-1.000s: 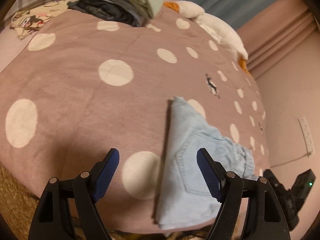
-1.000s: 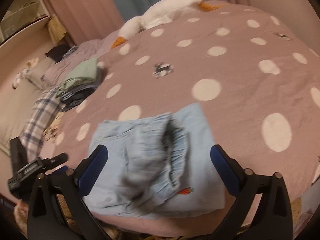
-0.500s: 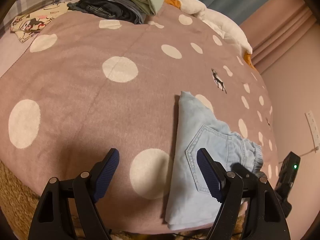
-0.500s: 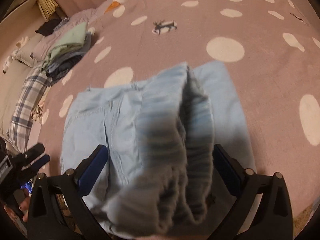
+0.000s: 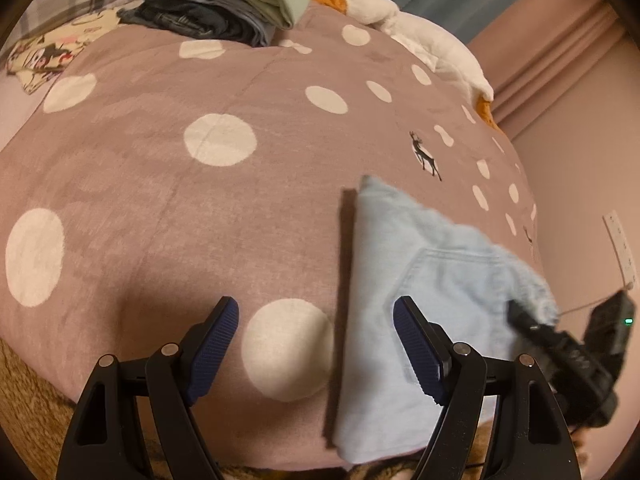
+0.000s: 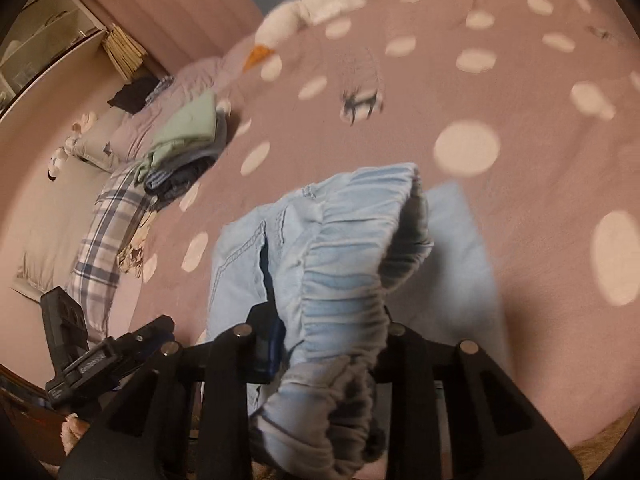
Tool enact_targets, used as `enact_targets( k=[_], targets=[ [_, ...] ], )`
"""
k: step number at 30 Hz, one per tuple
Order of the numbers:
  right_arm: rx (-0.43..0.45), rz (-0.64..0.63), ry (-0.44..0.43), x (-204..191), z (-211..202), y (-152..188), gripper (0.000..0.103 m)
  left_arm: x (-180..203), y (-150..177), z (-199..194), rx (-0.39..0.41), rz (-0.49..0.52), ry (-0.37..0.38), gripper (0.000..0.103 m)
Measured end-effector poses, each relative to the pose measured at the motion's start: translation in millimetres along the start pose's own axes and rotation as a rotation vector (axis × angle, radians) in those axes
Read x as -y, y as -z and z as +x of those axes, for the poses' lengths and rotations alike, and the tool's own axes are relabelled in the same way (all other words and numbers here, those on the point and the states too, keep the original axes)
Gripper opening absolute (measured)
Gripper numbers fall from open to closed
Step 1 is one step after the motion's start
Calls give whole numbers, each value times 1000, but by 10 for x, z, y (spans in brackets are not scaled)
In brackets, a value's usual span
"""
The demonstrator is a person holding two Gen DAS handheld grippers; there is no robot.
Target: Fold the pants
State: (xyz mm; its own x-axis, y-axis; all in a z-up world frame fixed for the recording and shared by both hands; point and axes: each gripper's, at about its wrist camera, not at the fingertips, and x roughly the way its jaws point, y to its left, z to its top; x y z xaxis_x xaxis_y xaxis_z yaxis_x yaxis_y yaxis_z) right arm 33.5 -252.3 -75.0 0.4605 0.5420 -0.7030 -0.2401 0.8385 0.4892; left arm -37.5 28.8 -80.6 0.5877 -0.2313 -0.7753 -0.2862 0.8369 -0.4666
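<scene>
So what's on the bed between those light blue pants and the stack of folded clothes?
In the left wrist view, only bare dotted blanket lies between pants and stack.

I note pale blue denim pants [image 5: 420,280] on a mauve bedspread [image 5: 160,200] with cream dots; tongs' pads [image 5: 212,344] dark blue; far stack [image 5: 224,4] green over navy.

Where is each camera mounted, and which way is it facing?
Left wrist: on the left gripper, aimed down across the dotted blanket; its open blue-padded fingers show, pants partly between them, right gripper at right.
Right wrist: on the right gripper, aimed down over the bed; its jaws, just closing, clamp the pants' waistband; left gripper shows at left.
Shared: pants, blanket, clothes stack, plush goose.
</scene>
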Motion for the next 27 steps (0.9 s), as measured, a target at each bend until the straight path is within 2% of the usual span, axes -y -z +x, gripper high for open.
enact_targets(
  k=[2, 6, 8, 11, 17, 19, 21, 24, 27],
  targets=[
    [6, -7, 37, 48, -28, 14, 29, 32, 7, 45, -10, 9, -1, 79],
    [-92, 0, 125, 253, 231, 126, 31, 100, 35, 176, -48, 29, 1, 79],
    [-106, 18, 135, 341, 319, 169, 36, 138, 54, 225, -67, 41, -1, 79],
    [-98, 33, 115, 368, 317, 153, 36, 215, 88, 302, -99, 71, 1, 79],
    [-46, -94, 144, 162, 272, 55, 35, 337, 101, 332, -110, 104, 35, 79],
    [-64, -94, 160, 197, 369, 20, 35, 357, 104, 382, -125, 108, 40, 79],
    [-84, -89, 178, 268, 462, 28, 39, 375, 120, 467, -150, 114, 35, 79],
    [-66, -81, 175, 344, 449, 54, 46, 388, 158, 558, -162, 125, 20, 79],
    [-58, -71, 196, 369, 393, 68, 62, 424, 181, 593, -147, 159, 1, 79]
  ],
)
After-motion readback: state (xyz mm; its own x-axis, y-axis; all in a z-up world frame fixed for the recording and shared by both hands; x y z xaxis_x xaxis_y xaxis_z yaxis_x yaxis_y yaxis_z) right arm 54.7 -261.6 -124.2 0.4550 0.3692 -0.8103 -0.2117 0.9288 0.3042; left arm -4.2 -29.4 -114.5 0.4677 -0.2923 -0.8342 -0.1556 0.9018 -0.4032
